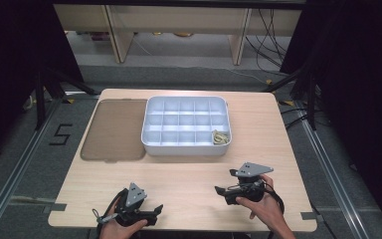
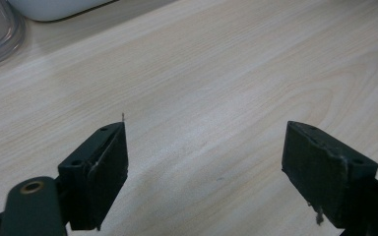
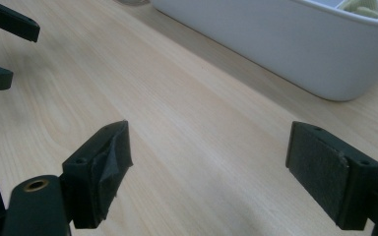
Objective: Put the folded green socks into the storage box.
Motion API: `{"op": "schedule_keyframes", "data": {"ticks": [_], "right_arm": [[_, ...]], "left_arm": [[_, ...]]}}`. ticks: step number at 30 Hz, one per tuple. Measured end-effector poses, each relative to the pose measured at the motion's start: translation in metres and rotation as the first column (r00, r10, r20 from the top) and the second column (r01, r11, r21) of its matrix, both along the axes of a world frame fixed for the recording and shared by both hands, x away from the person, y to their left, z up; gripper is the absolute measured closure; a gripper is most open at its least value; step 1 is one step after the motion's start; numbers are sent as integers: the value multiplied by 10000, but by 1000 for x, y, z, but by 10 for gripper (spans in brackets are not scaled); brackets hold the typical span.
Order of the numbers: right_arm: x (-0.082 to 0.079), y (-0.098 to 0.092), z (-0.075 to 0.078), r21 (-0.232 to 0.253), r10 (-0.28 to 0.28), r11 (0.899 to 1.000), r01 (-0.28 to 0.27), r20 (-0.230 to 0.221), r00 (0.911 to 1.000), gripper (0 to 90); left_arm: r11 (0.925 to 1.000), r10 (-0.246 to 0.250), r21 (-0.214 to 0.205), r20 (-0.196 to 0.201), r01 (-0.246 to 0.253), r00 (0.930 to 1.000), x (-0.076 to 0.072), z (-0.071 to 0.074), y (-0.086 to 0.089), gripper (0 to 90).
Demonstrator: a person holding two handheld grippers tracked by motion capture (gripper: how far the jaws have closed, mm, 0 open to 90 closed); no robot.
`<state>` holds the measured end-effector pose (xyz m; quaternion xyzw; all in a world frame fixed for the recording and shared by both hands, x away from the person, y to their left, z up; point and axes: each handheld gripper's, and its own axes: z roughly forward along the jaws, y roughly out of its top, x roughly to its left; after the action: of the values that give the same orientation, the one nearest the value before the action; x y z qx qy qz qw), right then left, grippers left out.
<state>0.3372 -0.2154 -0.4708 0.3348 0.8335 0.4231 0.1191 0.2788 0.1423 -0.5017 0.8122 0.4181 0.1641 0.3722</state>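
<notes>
Resting near the table's [image 1: 189, 172] front edge, the left hand-held gripper [image 1: 156, 208] and right hand-held gripper [image 1: 219, 190] gape wide, empty.

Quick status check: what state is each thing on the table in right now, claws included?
Left claw: open, empty, above bare table.
Right claw: open, empty.
White compartment tray: uncovered, upright.
Lid: off, flat left of tray.
Pale item: lying in near right corner compartment.
</notes>
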Motion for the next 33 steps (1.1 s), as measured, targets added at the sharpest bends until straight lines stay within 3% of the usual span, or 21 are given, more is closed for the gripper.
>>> {"op": "schedule_keyframes", "data": {"ticks": [1, 2, 3, 5, 7, 8, 11, 16, 17, 20, 21, 24, 33], "right_arm": [[-2, -1, 0, -16, -222, 9998, 222, -135, 9997, 179], [-2, -2, -1, 31, -69, 10000, 69, -41, 10000, 177], [-5, -2, -1, 107, -358, 9993, 362, -289, 9989, 174], [-4, -5, -4, 96, -141, 9999, 143, -170, 9998, 168], [-7, -7, -5, 167, -422, 9989, 427, -277, 9987, 162], [-5, -8, -7, 235, -38, 9997, 45, -269, 9996, 160], [-9, -10, -9, 143, -388, 9991, 391, -199, 9990, 159], [-12, -11, -14, 146, -38, 9999, 43, -280, 9996, 159], [-16, -11, -13, 48, -323, 9995, 325, -370, 9988, 160], [-17, -11, -14, -1, -248, 9997, 249, -211, 9995, 160], [-19, -10, -15, 182, -214, 9996, 222, -464, 9987, 160], [-20, -12, -16, -87, -91, 9999, 90, -71, 9999, 161], [-30, -15, -20, -103, -7, 9999, 5, -181, 9998, 161]], "left_arm": [[10000, -47, 35, -18, 47, 10000, 0, 0, 0, 172], [9999, -77, 69, -9, 77, 10000, 0, 1, 1, 172], [9998, -138, 146, 16, 138, 9999, 0, 1, 1, 172], [9999, -95, 83, 31, 95, 9999, 0, 0, 0, 172], [9999, 71, -90, 75, -70, 9999, 0, -1, -1, 172], [9998, 112, -168, 31, -111, 9999, 0, -1, -2, 172], [9997, 77, -212, 25, -76, 10000, 0, -1, -3, 172], [9999, -107, -2, -27, 107, 9999, -1, 0, -1, 172], [9999, -108, -4, -29, 108, 9999, -1, 0, -1, 172], [9999, -87, -90, -111, 86, 9999, -2, 0, -3, 172], [9999, 57, -96, 44, -57, 10000, -2, -1, -4, 172], [9999, -107, -69, 123, 108, 9999, -1, -1, -3, 172], [9999, -171, -12, 72, 171, 9998, -1, 0, -3, 172]]}}
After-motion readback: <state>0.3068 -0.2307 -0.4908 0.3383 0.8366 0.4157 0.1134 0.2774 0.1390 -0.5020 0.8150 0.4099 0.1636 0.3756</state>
